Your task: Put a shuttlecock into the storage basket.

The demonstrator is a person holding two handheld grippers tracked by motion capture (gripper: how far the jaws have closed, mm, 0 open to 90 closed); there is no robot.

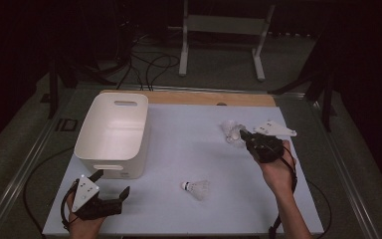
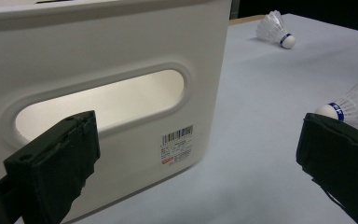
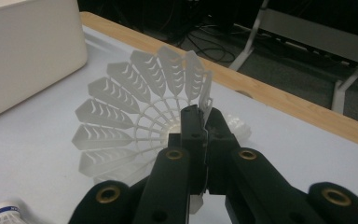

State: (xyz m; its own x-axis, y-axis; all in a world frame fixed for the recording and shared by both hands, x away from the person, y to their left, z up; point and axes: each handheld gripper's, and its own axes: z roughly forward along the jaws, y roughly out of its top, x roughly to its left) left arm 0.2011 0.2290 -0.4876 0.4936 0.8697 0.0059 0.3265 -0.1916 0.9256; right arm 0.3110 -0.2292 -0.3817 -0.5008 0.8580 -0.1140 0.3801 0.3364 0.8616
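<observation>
My right gripper (image 3: pixel 205 119) is shut on the skirt edge of a white plastic shuttlecock (image 3: pixel 137 121), whose open skirt faces this camera. In the high view the right gripper (image 1: pixel 243 134) holds that shuttlecock (image 1: pixel 234 133) just above the table's right half. A second shuttlecock (image 1: pixel 196 188) lies on its side near the front middle. My left gripper (image 1: pixel 112 183) rests open at the front left, beside the white bin (image 1: pixel 113 130). From the left gripper (image 2: pixel 196 158) the bin's handle slot (image 2: pixel 102 102) is close, and the near shuttlecock (image 2: pixel 352 102) lies by the right jaw.
Another shuttlecock (image 2: pixel 276 29) lies farther back on the pale blue table top (image 1: pixel 179 144). A blue-banded cork (image 3: pixel 2 212) shows low left of the right gripper. A wooden strip (image 1: pixel 214 98) edges the table's far side; cables and a white stand (image 1: pixel 224 30) are on the floor beyond.
</observation>
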